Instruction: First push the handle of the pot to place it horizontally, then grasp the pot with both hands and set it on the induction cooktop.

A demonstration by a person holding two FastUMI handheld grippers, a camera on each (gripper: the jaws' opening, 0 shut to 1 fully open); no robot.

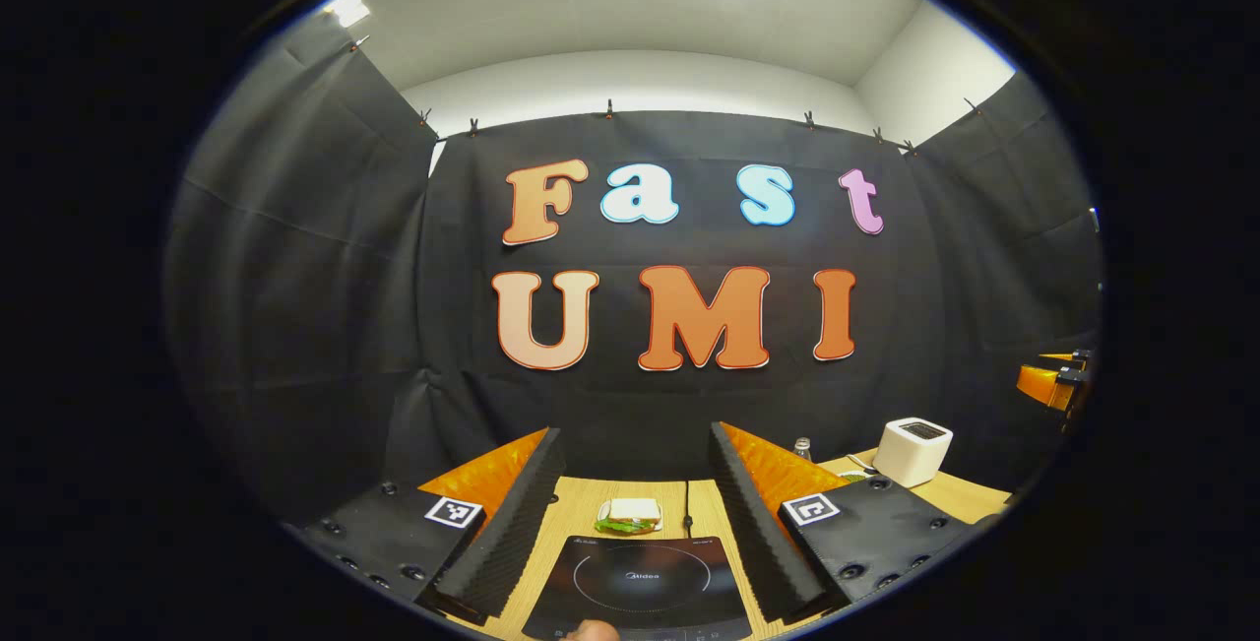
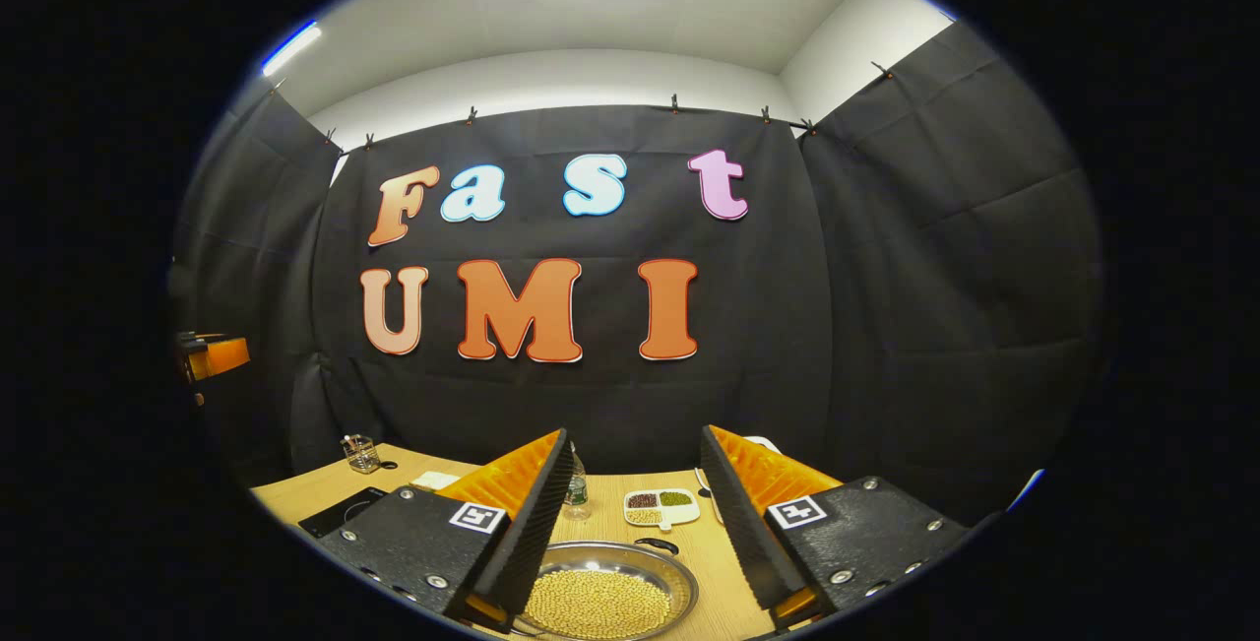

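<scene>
The pot [image 2: 605,594], full of yellow beans, sits on the wooden table [image 2: 315,488] between my right gripper [image 2: 630,523] fingers, which gape wide and hold nothing. Just beyond the pot lies a divided bean tray [image 2: 661,508]. My left gripper [image 1: 630,513], equally open and empty, frames the induction cooktop [image 1: 640,587]; a sandwich [image 1: 630,515] lies just behind the cooktop.

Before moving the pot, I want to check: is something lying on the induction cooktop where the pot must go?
Nothing visible lies on the induction cooktop. A sandwich sits on the table behind it, apart from it. The pot, holding pale beans, lies below the open right gripper.
</scene>
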